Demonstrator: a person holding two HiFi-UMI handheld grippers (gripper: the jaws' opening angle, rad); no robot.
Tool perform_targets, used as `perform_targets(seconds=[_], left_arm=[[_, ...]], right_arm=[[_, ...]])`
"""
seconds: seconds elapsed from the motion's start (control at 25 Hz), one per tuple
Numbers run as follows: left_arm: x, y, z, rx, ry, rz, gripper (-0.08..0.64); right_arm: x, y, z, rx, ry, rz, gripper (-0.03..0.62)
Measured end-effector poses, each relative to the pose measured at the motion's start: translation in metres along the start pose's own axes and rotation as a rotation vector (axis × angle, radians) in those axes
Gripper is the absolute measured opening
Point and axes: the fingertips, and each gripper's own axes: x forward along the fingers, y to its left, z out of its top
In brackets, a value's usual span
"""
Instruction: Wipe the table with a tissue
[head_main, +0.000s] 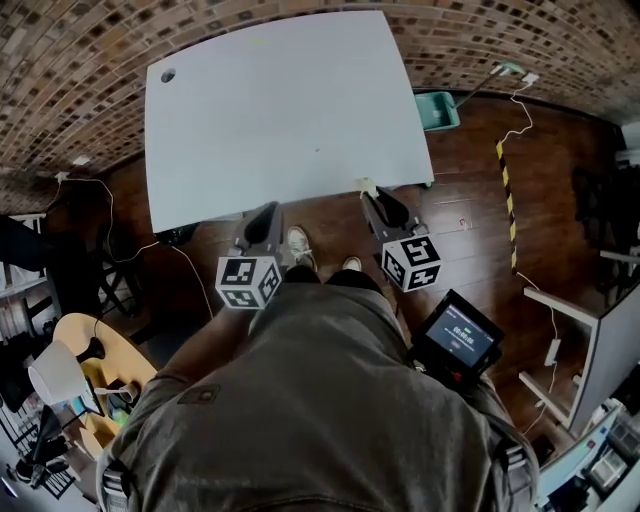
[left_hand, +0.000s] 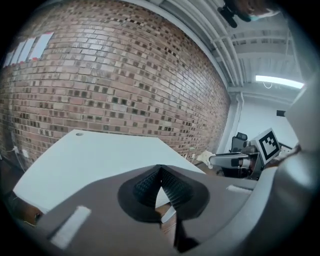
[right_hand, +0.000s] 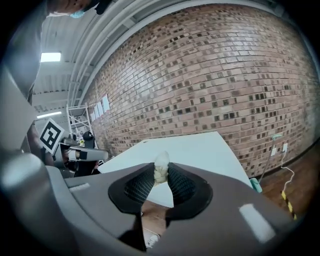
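Note:
A white table (head_main: 280, 110) stands in front of me against a brick wall. Both grippers hover just short of its near edge. My right gripper (head_main: 369, 192) is shut on a small crumpled tissue (right_hand: 160, 167), whose whitish tip (head_main: 366, 186) pokes out above the jaws. My left gripper (head_main: 268, 212) is shut with nothing between its pads (left_hand: 150, 186). In the left gripper view the table (left_hand: 95, 157) lies ahead and the right gripper (left_hand: 220, 160) shows at the right. The right gripper view has the table (right_hand: 185, 150) ahead.
A round grommet hole (head_main: 167, 75) sits in the table's far left corner. A teal bin (head_main: 437, 108) stands on the wooden floor right of the table, near cables and a striped tape strip (head_main: 507, 190). A handheld screen device (head_main: 457, 336) hangs at my right hip.

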Motion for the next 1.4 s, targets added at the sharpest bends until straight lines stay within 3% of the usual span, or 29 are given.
perform_targets(seconds=[0.32,0.6,0.92,1.2,1.4], left_arm=[[0.036,0.042,0.019,-0.021,0.014,-0.094,0.002],[0.053,0.062,0.022,-0.035,0.053,-0.132,0.002],[0.072,0.069,0.013,-0.016,0.110,-0.107,0.002],[0.093,0.074,0.004,-0.025,0.163,-0.074,0.002],[0.085,0.073,-0.001,-0.034,0.181,-0.067,0.002]], right_arm=[[0.049,0.004,0.012,-0.025,0.049,-0.084,0.094],[0.072,-0.009,0.016,-0.019,0.079,-0.151,0.094],[0.089,-0.042,-0.001,-0.004,0.126,-0.186,0.094],[0.115,-0.053,-0.023,0.007,0.199,-0.129,0.094],[0.115,-0.051,-0.030,0.000,0.228,-0.134,0.094]])
